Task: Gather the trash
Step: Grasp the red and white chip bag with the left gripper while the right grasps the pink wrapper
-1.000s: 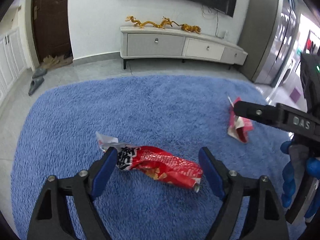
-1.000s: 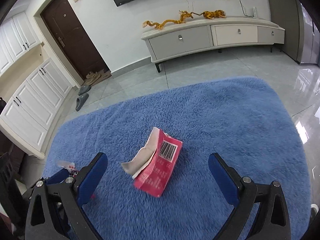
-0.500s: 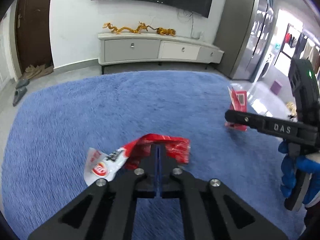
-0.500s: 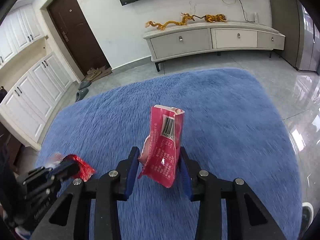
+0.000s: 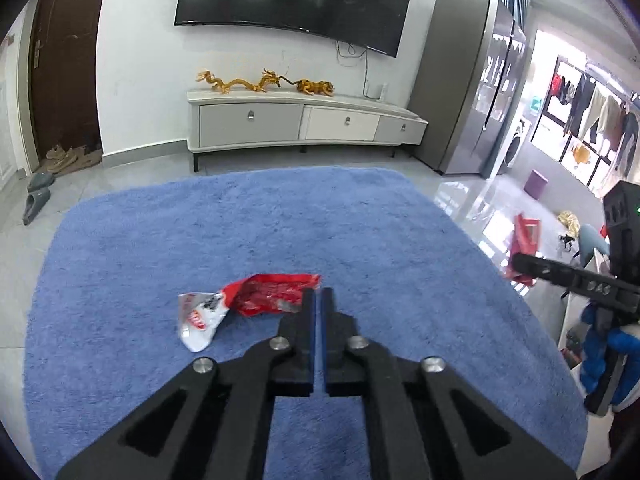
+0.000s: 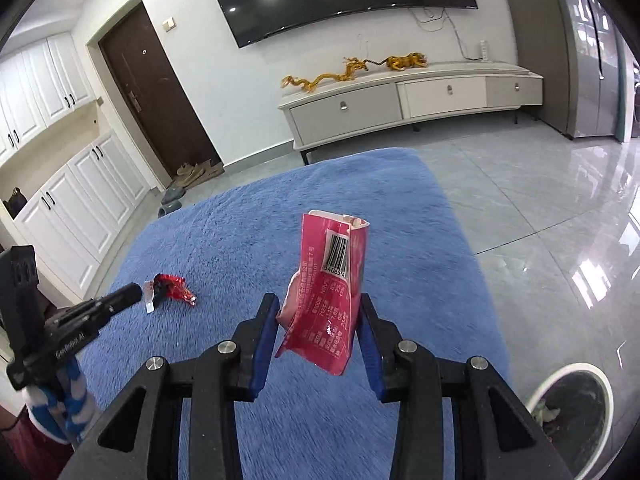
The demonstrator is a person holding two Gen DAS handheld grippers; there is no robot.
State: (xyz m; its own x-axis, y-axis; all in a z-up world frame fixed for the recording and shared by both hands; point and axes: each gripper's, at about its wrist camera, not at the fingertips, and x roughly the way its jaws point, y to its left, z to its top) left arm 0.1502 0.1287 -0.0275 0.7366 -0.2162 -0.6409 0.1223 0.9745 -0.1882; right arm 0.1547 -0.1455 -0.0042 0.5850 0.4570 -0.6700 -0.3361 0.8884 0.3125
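My left gripper (image 5: 318, 294) is shut on one end of a crumpled red and white snack wrapper (image 5: 256, 300), which hangs out to the left above the blue rug (image 5: 240, 232). My right gripper (image 6: 320, 308) is shut on a pink packet with a barcode (image 6: 328, 292), held upright above the rug. The left gripper with its wrapper (image 6: 170, 286) shows at the left of the right wrist view. The right gripper with the pink packet (image 5: 526, 240) shows at the right of the left wrist view.
A round white-rimmed bin (image 6: 576, 404) stands on the tiled floor by the rug's lower right corner. A low TV cabinet (image 5: 304, 124) lines the far wall. Slippers (image 5: 36, 200) lie near the brown door. White cupboards (image 6: 76, 216) run along the left.
Both grippers closed on their trash, the left on the red wrapper and the right on the pink packet, and lifted them off the rug. Both have since risen higher.
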